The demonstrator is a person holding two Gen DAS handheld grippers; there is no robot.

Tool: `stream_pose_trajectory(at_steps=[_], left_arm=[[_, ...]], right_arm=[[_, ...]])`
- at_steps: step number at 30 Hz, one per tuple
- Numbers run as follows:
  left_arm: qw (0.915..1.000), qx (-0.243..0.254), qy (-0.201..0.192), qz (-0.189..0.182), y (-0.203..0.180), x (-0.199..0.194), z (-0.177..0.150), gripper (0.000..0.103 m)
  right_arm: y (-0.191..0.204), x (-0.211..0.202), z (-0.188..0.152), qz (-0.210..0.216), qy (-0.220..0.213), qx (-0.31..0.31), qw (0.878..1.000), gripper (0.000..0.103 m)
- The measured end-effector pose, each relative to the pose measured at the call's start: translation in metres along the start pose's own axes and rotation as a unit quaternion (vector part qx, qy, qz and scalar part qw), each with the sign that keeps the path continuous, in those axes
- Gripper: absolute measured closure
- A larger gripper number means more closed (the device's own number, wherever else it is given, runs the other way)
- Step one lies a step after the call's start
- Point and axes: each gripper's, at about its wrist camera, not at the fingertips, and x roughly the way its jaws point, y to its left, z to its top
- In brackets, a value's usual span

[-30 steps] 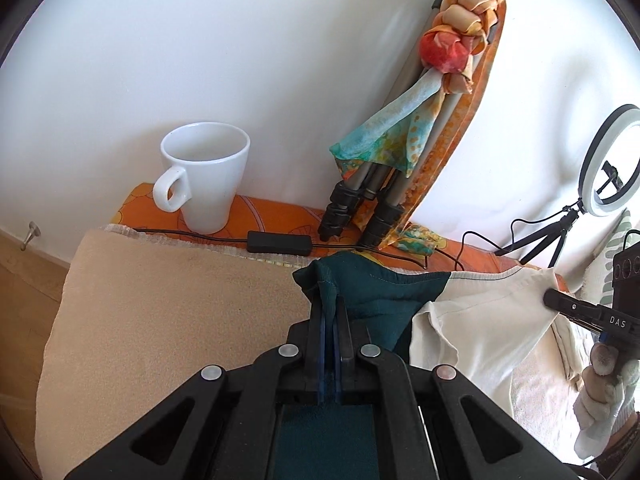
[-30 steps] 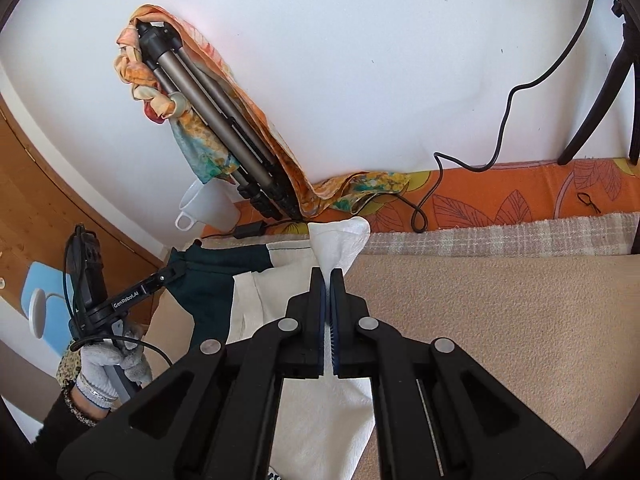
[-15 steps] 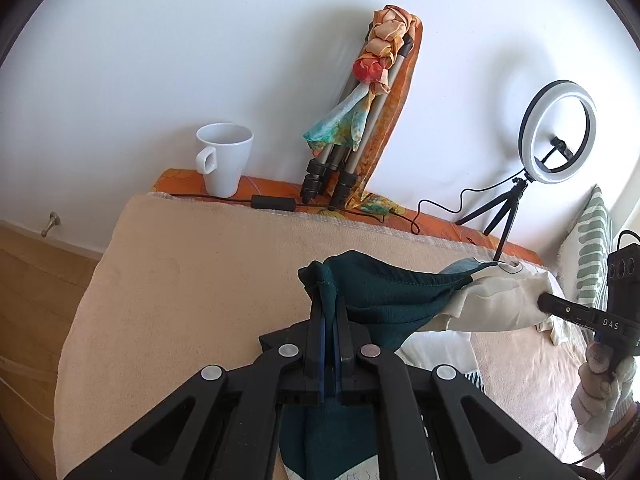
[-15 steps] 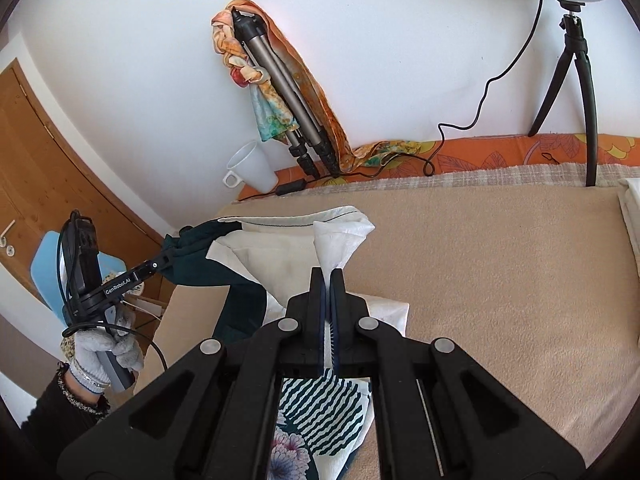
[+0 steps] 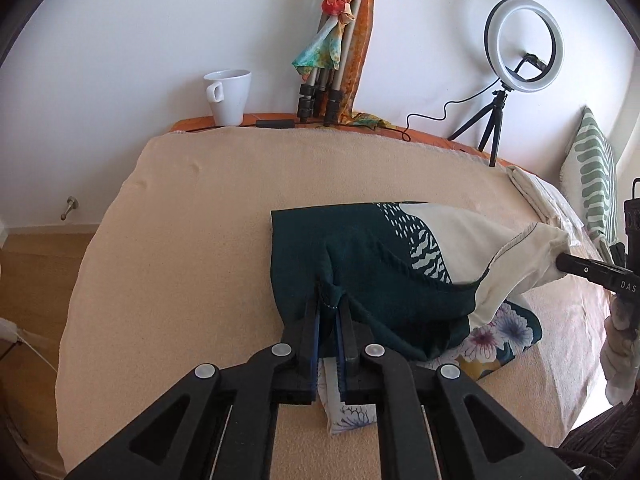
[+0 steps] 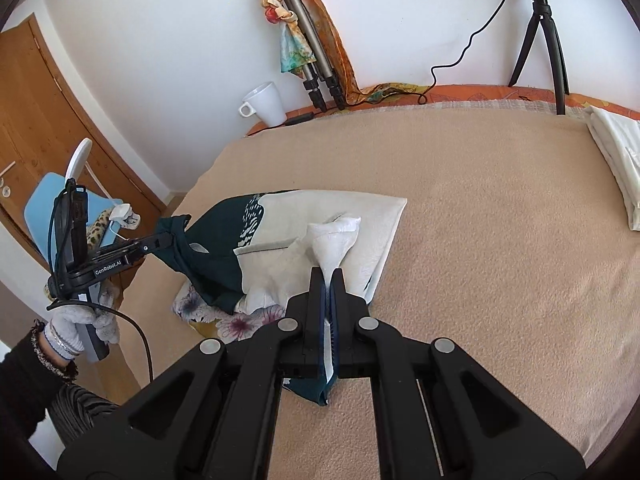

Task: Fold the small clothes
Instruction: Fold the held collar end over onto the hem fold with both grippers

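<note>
Now the garment, a small dark-teal and cream cloth with a floral print (image 5: 400,280), is coming back toward the near side of the beige blanket-covered bed (image 5: 192,240): half a second ago it was hanging stretched between the two tools, farther toward the wall, and now its far part is lying flat with the lifted edge doubling over the flowered near part. The left gripper (image 5: 329,312) has just been opening its jaws a little, yet the teal corner is sitting between them, and they look barely parted around it. The right gripper (image 6: 329,280) is pinching the cream corner with its jaws pressed together. By my reading, the fold is nearly laid, and release is the step coming up.

The bed's left edge is dropping off well left of the cloth, so drifting that way is risky. To the right, a folded white cloth pile (image 6: 616,168) is lying apart. Along the far wall a white mug (image 5: 229,94), a scarf-wrapped tripod (image 5: 332,56) and a ring light (image 5: 522,48) are standing well clear, leaving open blanket between.
</note>
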Motion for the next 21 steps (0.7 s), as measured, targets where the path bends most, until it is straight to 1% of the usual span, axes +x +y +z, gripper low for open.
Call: stream_pose_trajectory(at_steps=[2, 5, 7, 10, 11, 14, 15, 16, 17, 18, 21], left_arm=[[0.9999, 0.012, 0.008, 0.009, 0.000, -0.004, -0.010, 0.089], [0.9997, 0.018, 0.011, 0.011, 0.005, -0.015, -0.023, 0.088], [0.9999, 0.012, 0.009, 0.008, 0.011, -0.026, -0.030, 0.083], [1.0000, 0.001, -0.002, 0.003, 0.020, -0.046, -0.040, 0.080], [1.0000, 0.003, -0.005, 0.006, 0.022, -0.051, -0.042, 0.076], [0.9997, 0.010, -0.002, 0.023, 0.028, -0.057, -0.047, 0.076], [0.9996, 0.003, -0.001, 0.028, 0.032, -0.058, -0.048, 0.075], [0.9996, -0.010, 0.002, 0.028, 0.036, -0.057, -0.048, 0.072], [0.9993, -0.027, 0.005, 0.024, 0.041, -0.056, -0.048, 0.071], [0.9989, -0.043, 0.010, 0.018, 0.044, -0.053, -0.048, 0.071], [0.9974, -0.065, 0.021, 0.023, 0.046, -0.045, -0.048, 0.071]], right_arm=[[0.002, -0.003, -0.011, -0.013, 0.003, -0.010, 1.000, 0.100], [0.005, -0.009, -0.025, -0.022, 0.009, -0.026, 0.999, 0.099], [0.007, -0.014, -0.032, -0.020, 0.014, -0.037, 0.999, 0.099], [0.011, -0.026, -0.040, -0.012, 0.013, -0.049, 0.999, 0.099], [0.013, -0.031, -0.042, -0.010, 0.012, -0.054, 0.998, 0.099], [0.021, -0.039, -0.050, -0.037, 0.011, -0.094, 0.995, 0.098], [0.023, -0.041, -0.052, -0.038, 0.015, -0.101, 0.994, 0.095], [0.022, -0.042, -0.054, -0.037, 0.018, -0.101, 0.994, 0.084], [0.020, -0.043, -0.055, -0.037, 0.017, -0.093, 0.995, 0.071], [0.017, -0.044, -0.055, -0.034, 0.013, -0.078, 0.996, 0.065], [-0.002, -0.041, -0.052, -0.026, 0.017, -0.013, 0.999, 0.064]])
